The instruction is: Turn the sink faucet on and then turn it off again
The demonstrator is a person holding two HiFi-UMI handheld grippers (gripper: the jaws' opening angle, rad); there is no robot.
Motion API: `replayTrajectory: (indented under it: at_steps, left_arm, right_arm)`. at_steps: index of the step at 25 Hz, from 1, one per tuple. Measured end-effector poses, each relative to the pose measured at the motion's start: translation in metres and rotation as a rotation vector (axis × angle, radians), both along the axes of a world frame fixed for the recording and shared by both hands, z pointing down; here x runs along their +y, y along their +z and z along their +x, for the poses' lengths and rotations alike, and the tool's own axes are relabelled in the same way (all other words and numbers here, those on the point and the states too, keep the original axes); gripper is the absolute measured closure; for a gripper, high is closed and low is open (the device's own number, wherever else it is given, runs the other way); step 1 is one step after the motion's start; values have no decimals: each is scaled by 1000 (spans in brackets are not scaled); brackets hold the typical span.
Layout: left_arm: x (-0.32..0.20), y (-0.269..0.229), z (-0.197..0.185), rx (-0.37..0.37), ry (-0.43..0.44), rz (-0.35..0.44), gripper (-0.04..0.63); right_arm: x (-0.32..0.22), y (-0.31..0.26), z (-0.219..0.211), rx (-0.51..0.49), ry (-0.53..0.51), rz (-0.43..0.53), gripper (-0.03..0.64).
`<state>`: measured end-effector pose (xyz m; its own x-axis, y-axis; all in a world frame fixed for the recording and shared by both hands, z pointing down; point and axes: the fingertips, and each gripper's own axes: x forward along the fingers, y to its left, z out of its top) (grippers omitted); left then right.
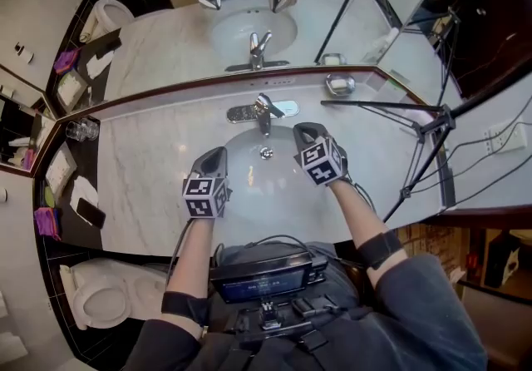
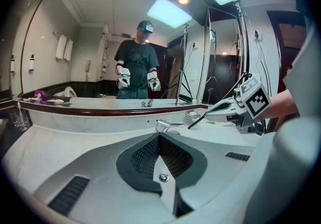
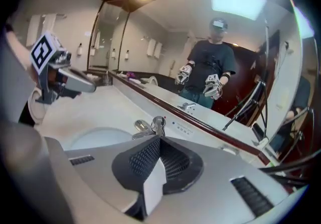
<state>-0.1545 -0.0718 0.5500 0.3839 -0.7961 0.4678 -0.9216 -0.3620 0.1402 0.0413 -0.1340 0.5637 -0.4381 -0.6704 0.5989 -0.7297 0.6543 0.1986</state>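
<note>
Faucet point(image 1: 264, 114): chrome, single lever, at the middle of the head view, mounted on the white marble desk point(image 1: 141, 170) at the far rim of the sink basin point(image 1: 249, 195), just below the mirror point(image 1: 166, 37). Its flat base plate has its long axis left to right in the frame, along the wall. The spout runs the other way, from the base down the frame, out over the basin toward the drain point(image 1: 266, 153). The lever sits on top, tilted up.

Left gripper point(image 1: 218, 155): over the lower-left part of the basin, pointing up the frame, well apart from the faucet. In the left gripper view its fingers point(image 2: 143, 155) are pressed together with nothing between them; the faucet point(image 2: 165, 126) shows just past their tips.

Right gripper point(image 1: 304, 133): over the right side of the basin, near the faucet but not touching it, angled up and left. In the right gripper view its fingers point(image 3: 145, 157) are together and empty, with the faucet point(image 3: 150, 126) just beyond the tips and slightly left.

Also on the desk: soap dish point(image 1: 339, 83), tripod point(image 1: 424, 128) at right, and a glass point(image 1: 79, 130) at far left.
</note>
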Motion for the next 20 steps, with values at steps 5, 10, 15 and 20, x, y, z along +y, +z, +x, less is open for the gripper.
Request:
replayTrajectory:
  at_steps: [5, 10, 15, 20]
  left_arm:
    - [2, -5, 2, 22, -5, 11, 591]
    - [6, -8, 1, 43, -11, 19, 591]
    - [10, -10, 0, 29, -3, 33, 591]
    - [12, -10, 1, 25, -5, 45, 591]
  right_arm:
    - [13, -6, 13, -280, 135, -105, 600]
    - [32, -5, 19, -399, 202, -159, 598]
    - [40, 1, 20, -424, 220, -177, 598]
    - [42, 4, 20, -422, 216, -190, 598]
